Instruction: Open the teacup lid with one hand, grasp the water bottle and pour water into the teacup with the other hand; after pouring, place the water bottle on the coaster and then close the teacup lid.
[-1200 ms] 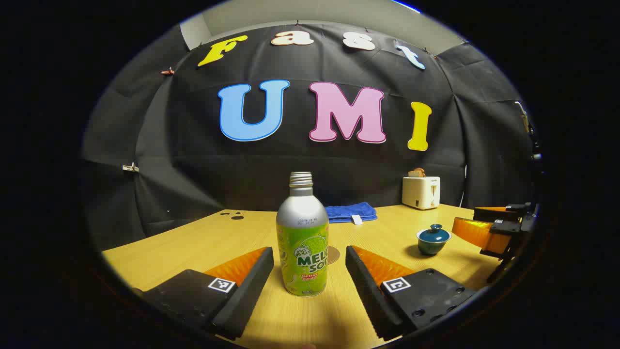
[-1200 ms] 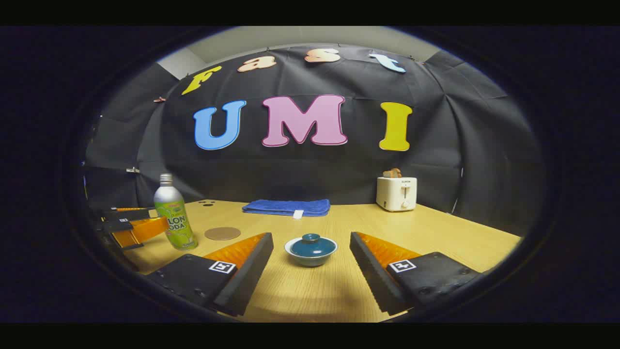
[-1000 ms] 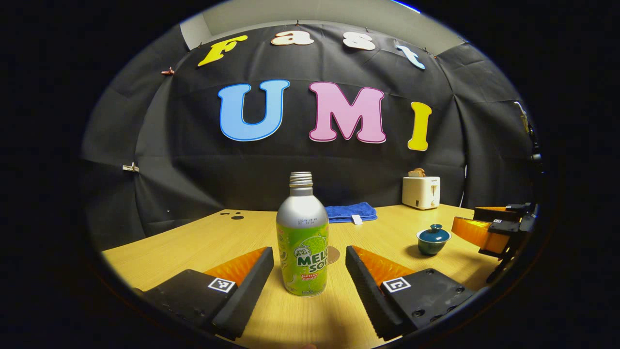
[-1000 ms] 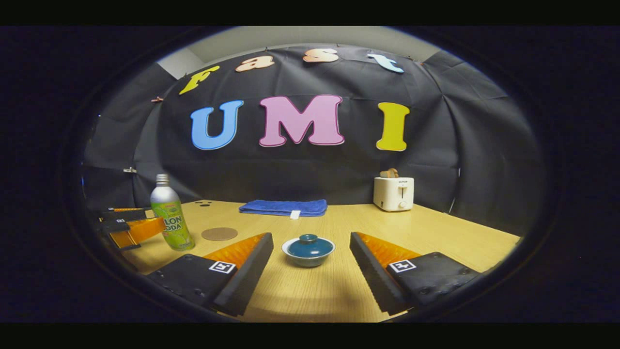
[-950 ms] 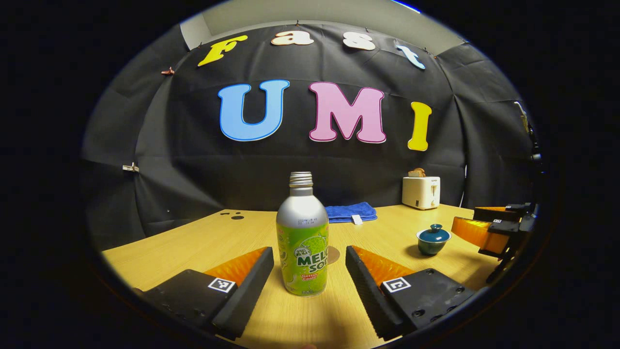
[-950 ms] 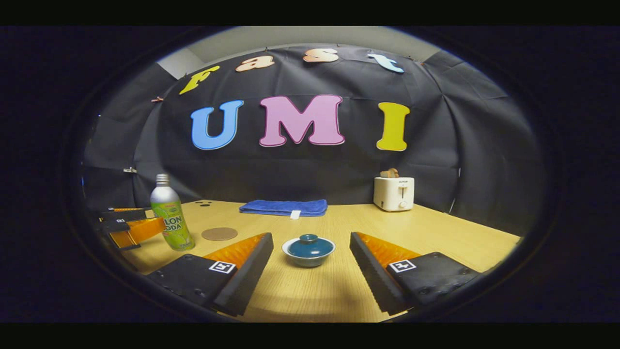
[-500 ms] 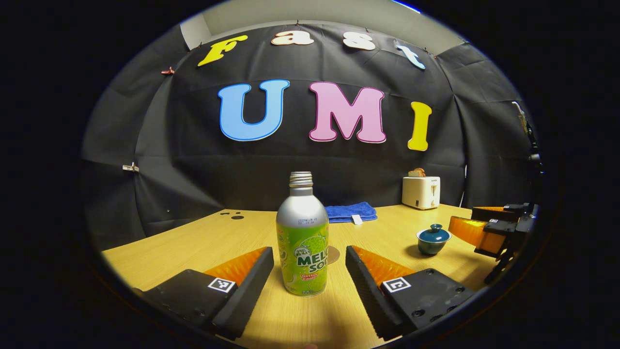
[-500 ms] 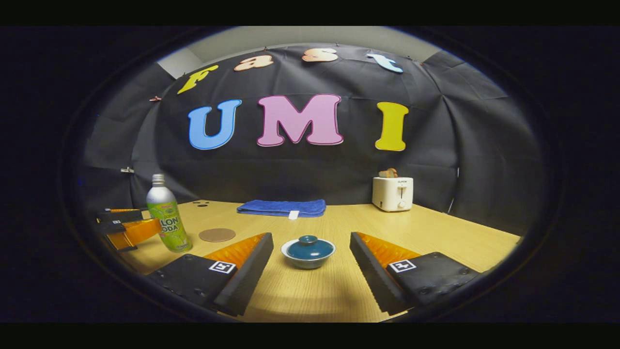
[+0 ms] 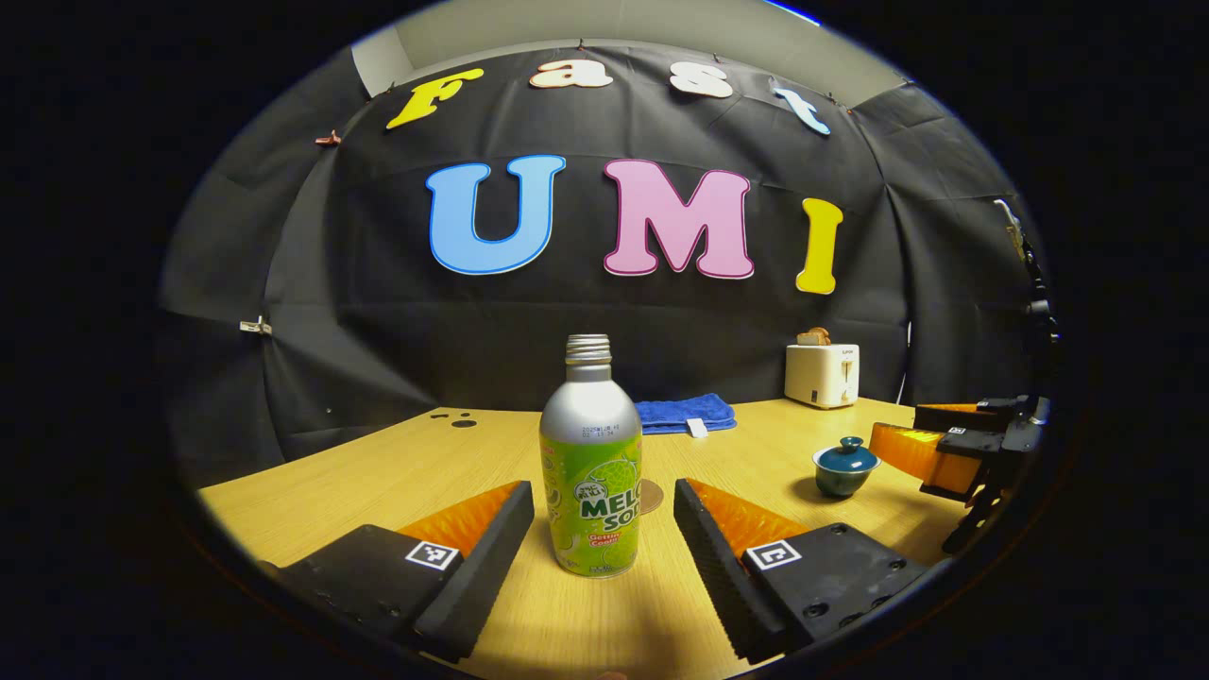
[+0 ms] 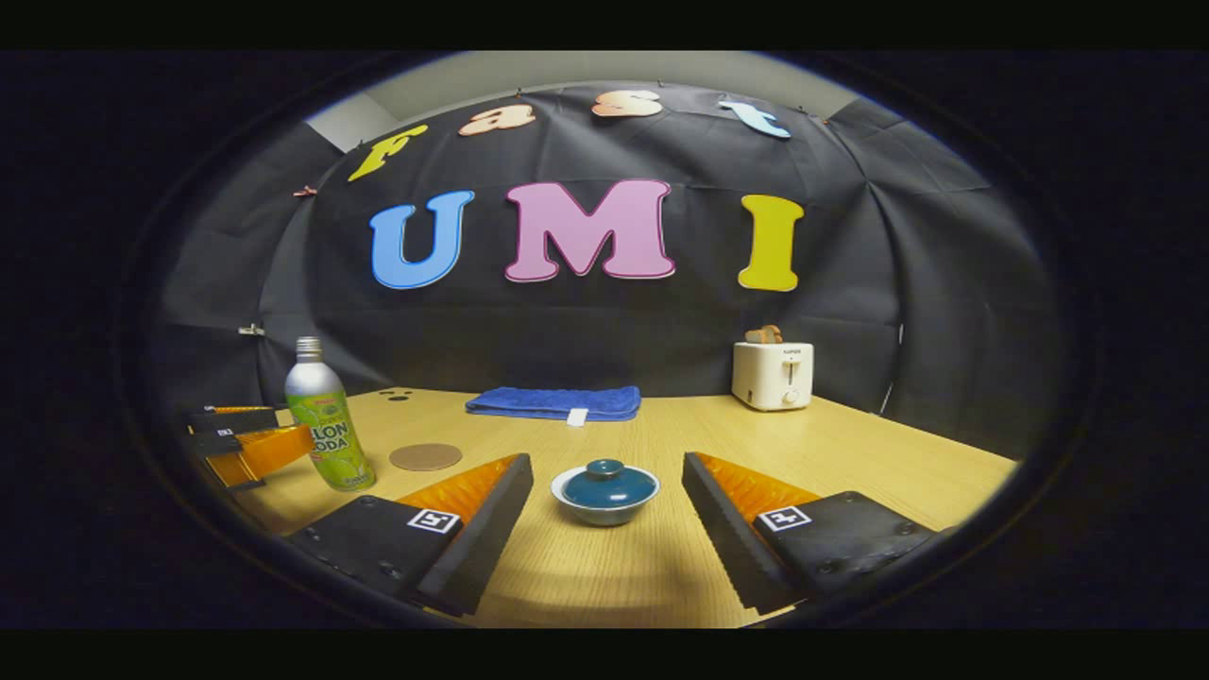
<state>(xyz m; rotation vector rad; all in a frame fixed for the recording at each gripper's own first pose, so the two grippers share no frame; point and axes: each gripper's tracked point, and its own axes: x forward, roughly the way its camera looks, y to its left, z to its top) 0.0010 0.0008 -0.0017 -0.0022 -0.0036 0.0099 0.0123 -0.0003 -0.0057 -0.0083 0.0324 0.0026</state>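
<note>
A silver bottle with a green label (image 9: pixel 590 472) stands upright and uncapped on the wooden table (image 9: pixel 397 472), between the fingers of my open left gripper (image 9: pixel 603 510), which do not touch it. In the right gripper view the same bottle (image 10: pixel 324 420) stands at the left, with the left gripper (image 10: pixel 247 436) beside it. A teal lidded teacup (image 10: pixel 605 490) sits between the spread fingers of my open right gripper (image 10: pixel 606 501), its lid on. That teacup (image 9: pixel 844 467) and the right gripper (image 9: pixel 954 444) appear at the right of the left gripper view. A round brown coaster (image 10: pixel 426 457) lies behind the bottle.
At the table's back lies a folded blue towel (image 10: pixel 557 402). A white toaster (image 10: pixel 773 375) holding bread stands at the back right. The black cloth wall closes the table's far side.
The right gripper has drifted slightly, so the teacup sits a little differently between its fingers. The left gripper and bottle have stayed put.
</note>
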